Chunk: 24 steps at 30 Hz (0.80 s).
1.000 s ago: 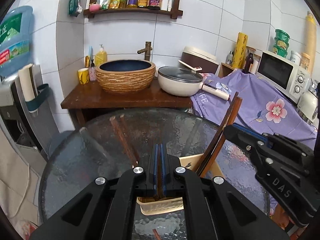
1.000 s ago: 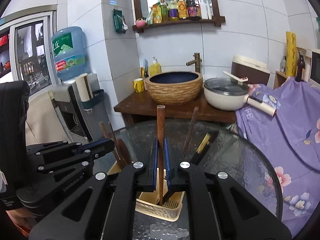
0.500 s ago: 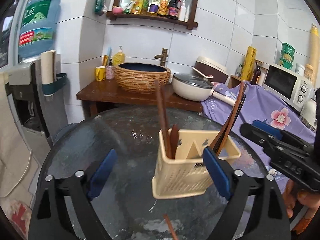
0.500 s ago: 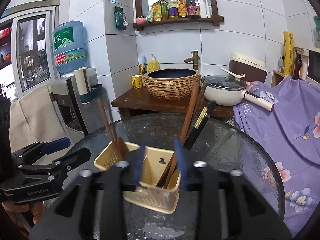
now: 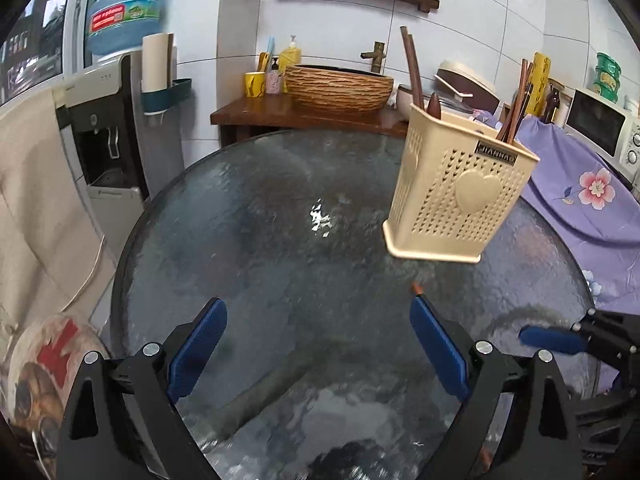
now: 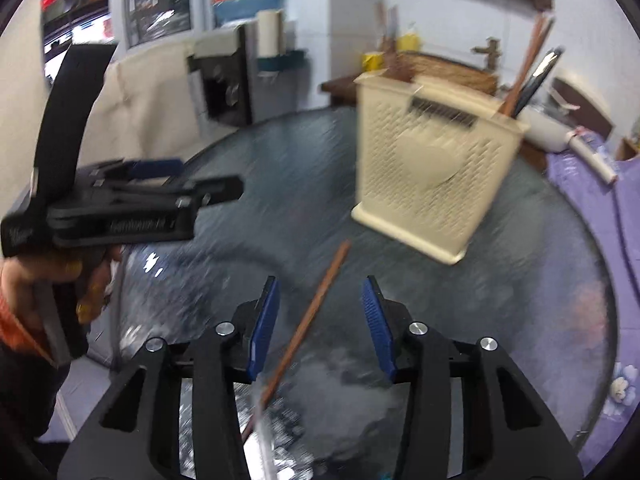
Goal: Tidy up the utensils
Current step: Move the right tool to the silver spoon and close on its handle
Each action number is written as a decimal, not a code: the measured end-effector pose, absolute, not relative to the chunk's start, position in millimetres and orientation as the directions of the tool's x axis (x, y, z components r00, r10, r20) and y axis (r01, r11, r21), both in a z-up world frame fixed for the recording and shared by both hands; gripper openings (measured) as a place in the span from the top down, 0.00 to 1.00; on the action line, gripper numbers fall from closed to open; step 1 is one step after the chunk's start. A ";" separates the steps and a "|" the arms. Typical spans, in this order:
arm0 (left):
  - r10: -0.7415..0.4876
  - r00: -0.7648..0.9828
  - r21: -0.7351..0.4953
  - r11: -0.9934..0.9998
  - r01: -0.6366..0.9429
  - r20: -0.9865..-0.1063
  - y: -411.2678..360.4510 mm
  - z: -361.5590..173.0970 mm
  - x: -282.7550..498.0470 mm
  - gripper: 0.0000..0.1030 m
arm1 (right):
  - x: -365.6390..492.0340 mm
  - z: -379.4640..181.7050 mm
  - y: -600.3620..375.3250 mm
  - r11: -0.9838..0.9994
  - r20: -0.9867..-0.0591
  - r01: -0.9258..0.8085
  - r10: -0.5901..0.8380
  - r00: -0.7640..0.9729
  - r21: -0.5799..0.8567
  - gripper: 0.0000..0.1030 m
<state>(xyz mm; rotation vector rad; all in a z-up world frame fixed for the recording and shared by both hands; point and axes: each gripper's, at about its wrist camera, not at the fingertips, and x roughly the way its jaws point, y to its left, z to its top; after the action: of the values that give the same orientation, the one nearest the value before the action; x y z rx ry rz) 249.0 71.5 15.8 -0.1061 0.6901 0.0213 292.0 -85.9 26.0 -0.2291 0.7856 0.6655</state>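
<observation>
Round glass table (image 6: pixel 540 280) in tiled kitchen. Cream holder (image 6: pixel 432 176) upper right of centre; loose chopstick (image 6: pixel 308 320) lying between spread right tool (image 6: pixel 324 320). Left tool (image 5: pixel 316 350) spread, empty. Lower squarely, pinch mid-stick.

Bright, fisheye-warped — right view motion-blurred

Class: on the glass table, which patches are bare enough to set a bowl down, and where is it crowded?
Bare: the table's left half, from its rim to the holder. Crowded: the right side, with the holder, a loose chopstick in front of it, and the right gripper near the rim.
</observation>
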 end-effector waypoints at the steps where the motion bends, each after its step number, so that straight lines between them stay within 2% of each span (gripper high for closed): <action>1: -0.013 0.770 -0.089 0.994 -0.056 -0.638 73.2 14.6 245.0 0.14 | 288.1 20.3 -82.6 0.756 -0.730 -0.652 0.476 0.491 0.055 0.62; 7: -0.032 0.749 -0.098 0.994 -0.044 -0.662 73.1 5.9 226.3 0.20 | 279.5 -4.4 -65.7 0.704 -0.786 -0.708 0.468 0.405 0.055 0.67; 24: -0.049 0.743 -0.118 0.992 -0.040 -0.667 72.0 3.4 213.3 0.20 | 286.0 -24.1 -45.6 0.668 -0.850 -0.742 0.423 0.313 0.059 0.73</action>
<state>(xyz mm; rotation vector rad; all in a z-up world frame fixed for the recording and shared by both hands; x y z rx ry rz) 213.3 72.0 3.4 -0.1273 0.7331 -0.0050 286.0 -45.6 -24.1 -0.3760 0.9816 0.7922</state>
